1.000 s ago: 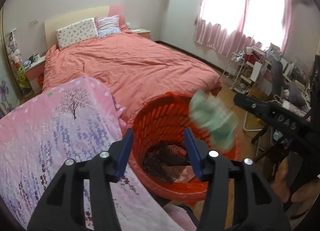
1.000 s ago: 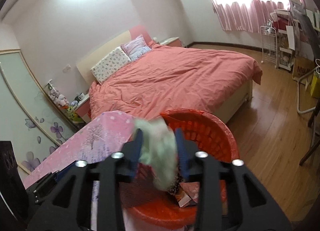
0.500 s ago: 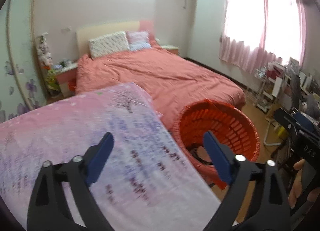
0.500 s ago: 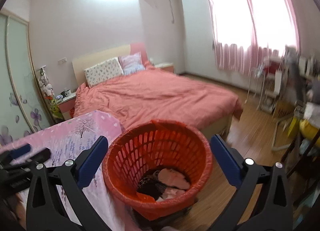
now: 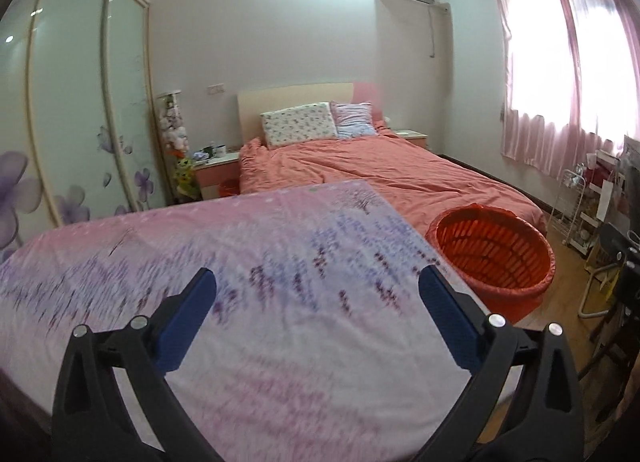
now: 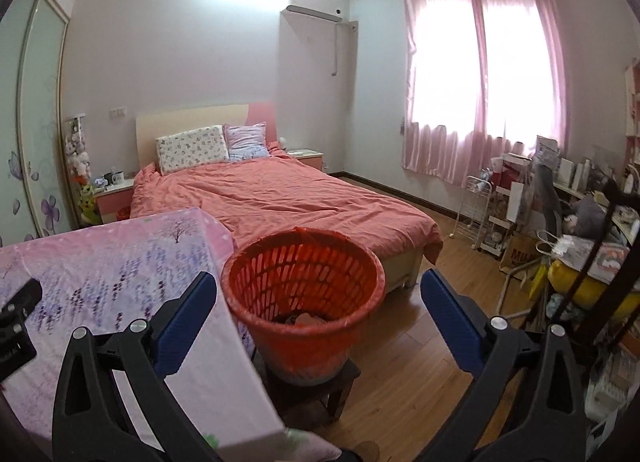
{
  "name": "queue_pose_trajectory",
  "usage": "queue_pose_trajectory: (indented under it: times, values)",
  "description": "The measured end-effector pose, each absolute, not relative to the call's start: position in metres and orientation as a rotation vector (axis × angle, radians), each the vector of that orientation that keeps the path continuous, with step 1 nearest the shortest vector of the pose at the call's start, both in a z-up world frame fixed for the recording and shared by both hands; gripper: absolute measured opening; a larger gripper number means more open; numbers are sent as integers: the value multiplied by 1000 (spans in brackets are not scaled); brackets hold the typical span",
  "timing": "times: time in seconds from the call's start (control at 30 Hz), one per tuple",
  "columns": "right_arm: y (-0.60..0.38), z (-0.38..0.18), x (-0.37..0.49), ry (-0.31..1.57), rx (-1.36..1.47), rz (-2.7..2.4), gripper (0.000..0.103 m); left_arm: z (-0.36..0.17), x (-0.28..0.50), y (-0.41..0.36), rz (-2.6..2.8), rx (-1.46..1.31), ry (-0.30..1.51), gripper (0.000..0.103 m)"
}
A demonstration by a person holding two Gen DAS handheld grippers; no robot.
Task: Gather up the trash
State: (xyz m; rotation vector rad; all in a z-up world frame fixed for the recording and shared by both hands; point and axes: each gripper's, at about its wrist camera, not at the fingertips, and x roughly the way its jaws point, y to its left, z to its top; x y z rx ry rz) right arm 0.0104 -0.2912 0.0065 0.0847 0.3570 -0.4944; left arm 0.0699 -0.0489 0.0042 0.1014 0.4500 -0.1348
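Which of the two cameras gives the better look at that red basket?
The right wrist view: the red basket stands whole in the middle, on a small stool, with some contents visible. The left wrist view catches the basket at the right, partly behind the flowery cloth.

Hardly any lettering readable in this room

To the right of the right gripper (image 6: pixel 314 302), a brown cardboard box (image 6: pixel 518 256) on the floor by the white wire rack shows dark red capitals beginning "MU"; the rest is cut off. At the left edge, beside that gripper, a black device (image 6: pixel 14 336) bears faint pale characters, too blurred to read.
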Motion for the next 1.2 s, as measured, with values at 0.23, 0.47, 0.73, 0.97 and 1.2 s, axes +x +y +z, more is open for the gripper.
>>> queue_pose_trajectory:
  times: [0.23, 0.47, 0.73, 0.97, 1.2]
  values:
    - [-264, 3, -3, 328, 58, -492, 101, -5, 33, -17, -25, 53, 449, 99]
    - [-253, -6, -6, 387, 77, -438, 101, -9, 17, 0, 12, 33, 472, 99]
    - [-240, -15, -7, 449, 63, -424, 101, -10, 19, 11, 7, -10, 524, 99]
    - [-236, -17, -10, 478, 84, -405, 101, -10, 21, 10, -11, -26, 558, 99]
    - [-240, -18, -9, 499, 91, -452, 101, -11, 22, 5, -11, -21, 569, 99]
